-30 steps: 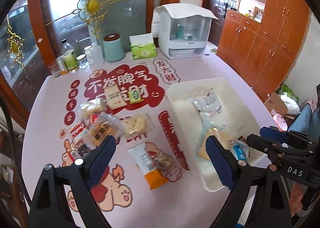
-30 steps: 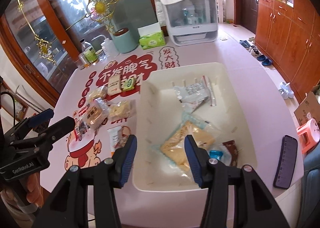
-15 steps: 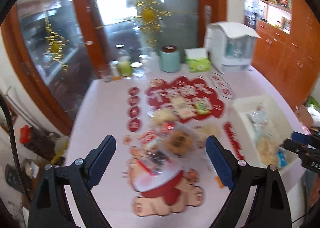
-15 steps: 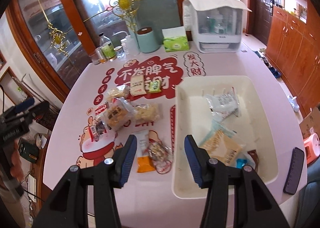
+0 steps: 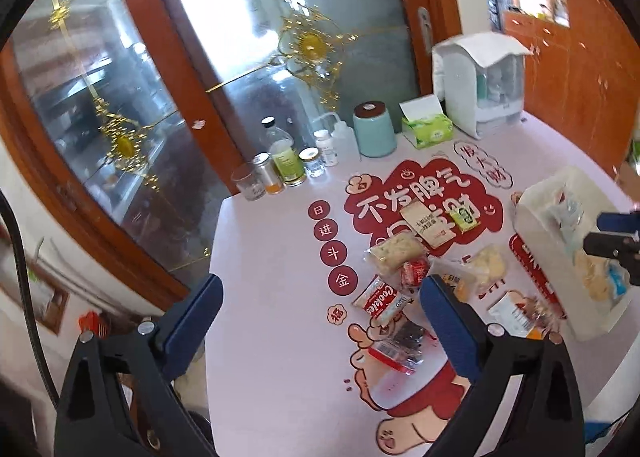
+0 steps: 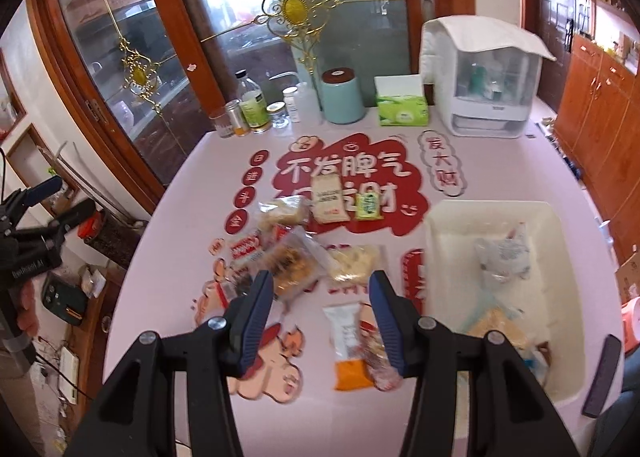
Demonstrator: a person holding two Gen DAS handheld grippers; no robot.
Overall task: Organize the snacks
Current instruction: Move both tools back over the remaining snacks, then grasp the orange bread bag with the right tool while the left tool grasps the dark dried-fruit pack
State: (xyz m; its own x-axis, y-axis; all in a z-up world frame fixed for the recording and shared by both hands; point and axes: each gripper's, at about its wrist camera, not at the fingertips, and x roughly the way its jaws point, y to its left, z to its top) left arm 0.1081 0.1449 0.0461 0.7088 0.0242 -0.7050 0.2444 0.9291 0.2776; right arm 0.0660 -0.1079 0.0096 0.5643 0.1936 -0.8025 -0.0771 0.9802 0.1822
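Several snack packets lie loose on the pink table: a cookie bag, a pale cracker bag, a beige packet, a small green packet and an orange-and-white packet. A white bin at the right holds several packets; it also shows in the left wrist view. My right gripper is open and empty above the loose packets. My left gripper is open and empty over the table's left side, near a red cookie pack.
Along the table's far edge stand several bottles and jars, a teal canister, a green tissue box and a white dispenser. A dark phone lies at the right front edge. Glass doors stand behind.
Both grippers have swung left, away from the bin. The right one now hangs over the loose packets; the left one looks at the table's left part. Both stayed open.
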